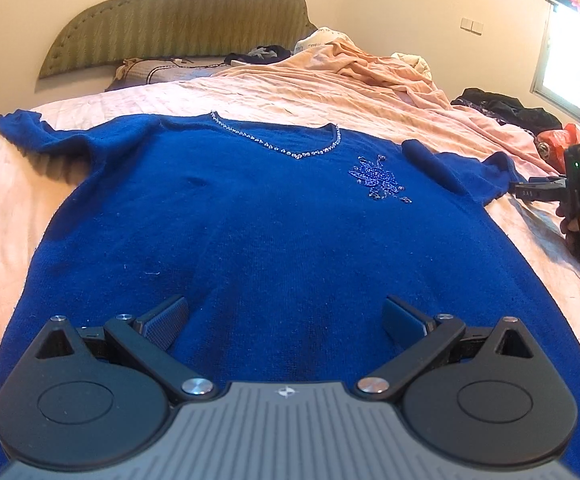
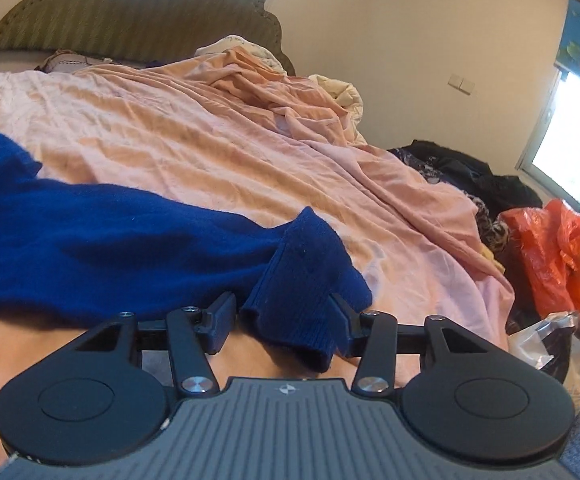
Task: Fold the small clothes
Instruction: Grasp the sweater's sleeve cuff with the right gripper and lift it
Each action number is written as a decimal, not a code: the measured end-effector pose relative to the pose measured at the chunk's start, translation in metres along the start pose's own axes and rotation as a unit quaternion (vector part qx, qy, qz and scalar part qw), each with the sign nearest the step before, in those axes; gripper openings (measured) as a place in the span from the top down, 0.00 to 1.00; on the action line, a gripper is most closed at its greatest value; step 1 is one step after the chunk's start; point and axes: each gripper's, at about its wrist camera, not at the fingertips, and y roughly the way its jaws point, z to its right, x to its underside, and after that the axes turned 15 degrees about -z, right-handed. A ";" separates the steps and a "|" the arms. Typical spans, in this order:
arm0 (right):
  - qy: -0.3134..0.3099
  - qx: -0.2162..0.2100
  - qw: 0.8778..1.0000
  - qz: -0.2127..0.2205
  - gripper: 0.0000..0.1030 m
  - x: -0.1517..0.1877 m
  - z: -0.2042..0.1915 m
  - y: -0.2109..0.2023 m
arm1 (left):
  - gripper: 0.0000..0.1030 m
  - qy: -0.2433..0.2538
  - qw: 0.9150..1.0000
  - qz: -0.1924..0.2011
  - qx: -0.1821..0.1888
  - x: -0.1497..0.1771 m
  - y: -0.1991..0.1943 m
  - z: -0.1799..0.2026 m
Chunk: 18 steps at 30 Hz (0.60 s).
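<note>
A blue sweater [image 1: 249, 220] lies flat and face up on the pink sheet [image 1: 330, 96] of a bed, with its shiny neckline [image 1: 285, 152] toward the headboard [image 1: 177, 20]. The left gripper [image 1: 285, 320] hangs over the bottom part of the sweater with its two fingers spread wide, and it holds nothing. The right gripper [image 2: 281, 320] is at the sweater's right sleeve [image 2: 306, 272]. Its fingers are spread too, and the ribbed cuff sits between them, but they do not squeeze it yet. It looks like the sleeve fold is the step now. To do it well, the right gripper should close on the cuff edge, taking both layers of the knit and none of the sheet under it. Then it should lift just a little and carry the sleeve straight across onto the chest, so the fold line runs down the side of the body. The knit looks soft and floppy, so a slow pull may keep it from bunching. The left gripper could press down on the body so the sweater does not slide. A pile of dark clothes [image 2: 482, 176] and an orange bag [image 2: 550, 248] sit near the far edge, well apart from the sweater.
</note>
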 end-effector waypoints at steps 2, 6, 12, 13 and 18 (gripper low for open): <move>0.014 -0.006 1.000 -0.015 0.86 -0.003 0.005 0.007 | 0.00 -0.001 1.000 0.001 0.002 0.000 0.000 -0.001; 0.048 -0.023 0.998 -0.025 0.96 -0.002 0.017 0.001 | 0.00 -0.006 1.000 0.004 0.009 0.000 -0.001 -0.003; 0.095 -0.102 0.990 -0.017 0.95 -0.013 0.034 -0.055 | 0.00 -0.018 1.000 0.009 0.024 0.000 -0.003 -0.009; 0.108 -0.137 0.985 -0.015 0.95 -0.019 0.035 -0.071 | 0.00 -0.022 0.999 0.011 0.029 0.000 -0.003 -0.011; 0.096 -0.342 0.935 -0.002 0.95 -0.043 -0.024 -0.153 | 0.00 -0.049 0.997 0.022 0.062 0.001 -0.005 -0.022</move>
